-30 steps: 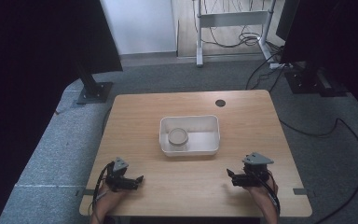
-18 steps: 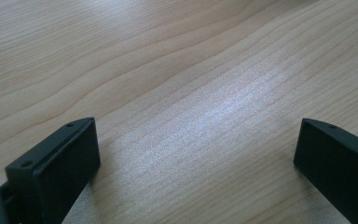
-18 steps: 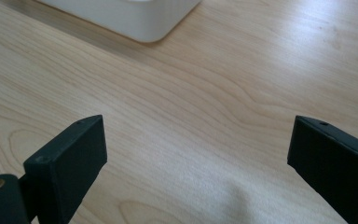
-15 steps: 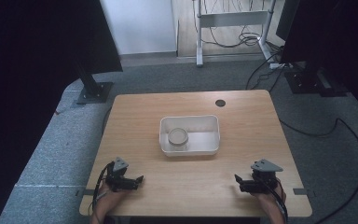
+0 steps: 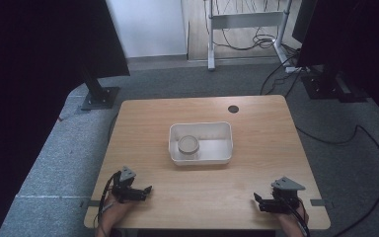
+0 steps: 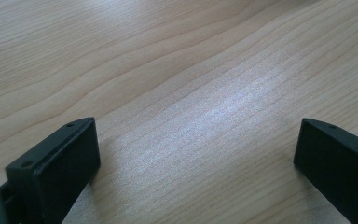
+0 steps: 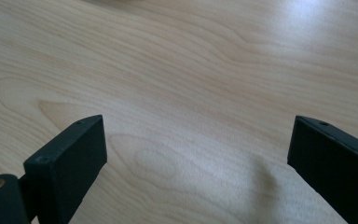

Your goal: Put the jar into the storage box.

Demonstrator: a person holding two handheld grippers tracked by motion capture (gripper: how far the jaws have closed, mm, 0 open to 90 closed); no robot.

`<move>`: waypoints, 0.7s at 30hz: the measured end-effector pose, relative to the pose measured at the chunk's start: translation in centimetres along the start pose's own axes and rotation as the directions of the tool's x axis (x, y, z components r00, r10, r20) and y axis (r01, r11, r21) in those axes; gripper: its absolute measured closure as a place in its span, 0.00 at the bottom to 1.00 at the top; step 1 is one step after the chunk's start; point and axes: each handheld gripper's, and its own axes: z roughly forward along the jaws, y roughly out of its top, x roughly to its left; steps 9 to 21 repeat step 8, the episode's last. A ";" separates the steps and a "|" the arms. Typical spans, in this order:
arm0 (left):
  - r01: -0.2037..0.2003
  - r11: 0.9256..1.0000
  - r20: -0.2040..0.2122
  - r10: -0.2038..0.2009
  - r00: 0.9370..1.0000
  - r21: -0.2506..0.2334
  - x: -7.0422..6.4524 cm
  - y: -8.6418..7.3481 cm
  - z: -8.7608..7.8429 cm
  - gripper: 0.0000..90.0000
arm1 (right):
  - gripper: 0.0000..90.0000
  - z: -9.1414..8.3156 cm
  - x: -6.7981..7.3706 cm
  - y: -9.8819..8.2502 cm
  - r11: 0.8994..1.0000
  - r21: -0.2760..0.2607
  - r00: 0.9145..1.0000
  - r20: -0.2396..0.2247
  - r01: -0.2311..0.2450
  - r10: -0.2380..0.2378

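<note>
Both tongs rest low at the near edge of the light wooden bench (image 5: pixel 256 118), one toward each near corner. Left tongs (image 5: pixel 147 189): jaws spread wide, nothing between them but bare wood grain. Right tongs (image 5: pixel 256 201): same, jaws wide apart and empty.

The work piece — a small round grey lidded tin (image 5: pixel 189 144) — sits in the left half of the white rectangular plastic tray (image 5: pixel 222 158), which stands at mid-bench, well apart from both tongs.

Step in hand, as I judge it: start position, no reach begun. The next move calls for bringing one pair forward and over the near tray wall, then down around the tin; my left pair looks the more direct.

Room: open wood all round the tray, clear lanes from both corners. Watch the near bench edge under my wrists, and the tray walls — the tin lies close to the left one, leaving little space for a jaw there.
</note>
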 end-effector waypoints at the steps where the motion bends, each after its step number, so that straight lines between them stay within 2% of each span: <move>1: 0.000 1.000 0.000 0.000 1.000 0.000 0.0 0.0 0.0 0.00 | 0.05 -0.1 0.0 -0.2 1.000 0.003 1.000 0.003 -0.002 0.002; 8: 0.000 1.000 0.000 0.000 1.000 0.000 0.0 0.0 0.0 0.00 | 0.05 -0.1 0.0 -0.7 1.000 0.023 1.000 0.005 -0.010 0.010; 21: 0.000 1.000 0.000 0.000 1.000 0.000 0.0 0.0 0.0 0.00 | 0.05 -0.1 0.0 -0.7 1.000 0.023 1.000 0.005 -0.010 0.010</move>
